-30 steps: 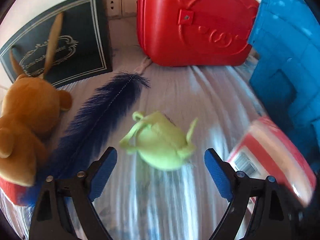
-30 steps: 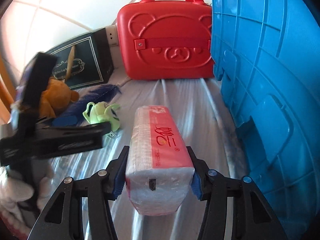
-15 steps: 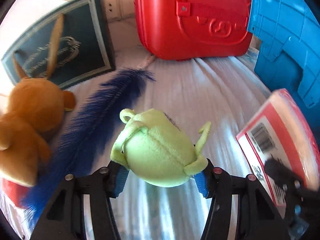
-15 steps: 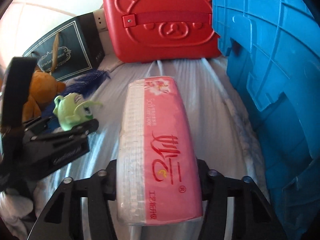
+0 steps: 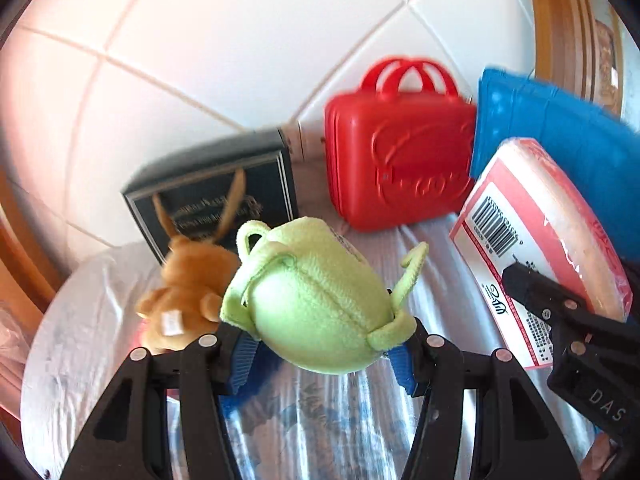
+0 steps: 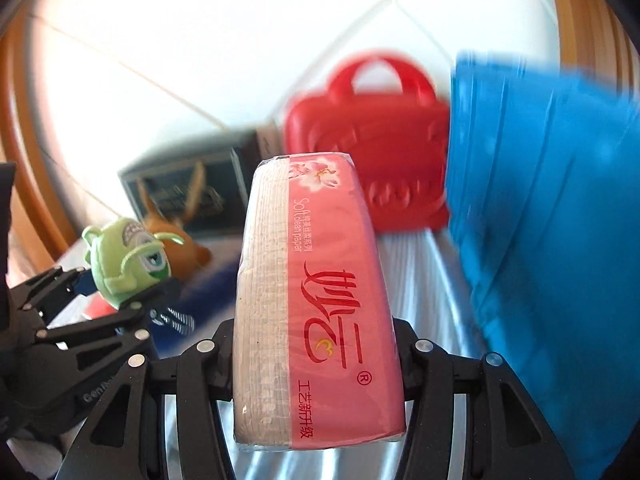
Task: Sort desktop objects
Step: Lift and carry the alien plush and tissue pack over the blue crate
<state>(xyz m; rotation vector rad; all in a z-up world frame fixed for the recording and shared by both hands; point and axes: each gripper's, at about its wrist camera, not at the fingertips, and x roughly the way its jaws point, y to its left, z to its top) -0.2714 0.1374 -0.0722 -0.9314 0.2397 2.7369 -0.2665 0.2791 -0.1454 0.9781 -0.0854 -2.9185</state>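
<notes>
Left tongs (image 5: 322, 354) are clamped on the green plush monster (image 5: 316, 296), blue pads pressed into its sides, and it rides clear above the surface (image 5: 348, 420). From this camera only its back and seam show; the face is hidden, though the right wrist view catches the toy (image 6: 126, 262) at nine o'clock with one big eye and teeth. Right tongs (image 6: 314, 354) are closed on the pink tissue pack (image 6: 320, 304), gripped at its near end, the far end pointing up to twelve o'clock. The pack blocks most of what lies straight ahead. In the left view the same pack (image 5: 540, 248) sits at three o'clock, barcode side showing, a black finger of the other tool across its lower edge.

Behind the green toy, at nine o'clock, the brown plush rabbit (image 5: 188, 284) is half covered. The dark gift box (image 5: 216, 196) stands behind it, lettering too blurred to read. The red case (image 5: 396, 160) at one o'clock is upright by the tiled wall (image 5: 200, 40). The blue crate (image 6: 552, 216) fills the right edge, cut off by the frame, close beside the pack. White cloth between case and crate is the only open lane.
</notes>
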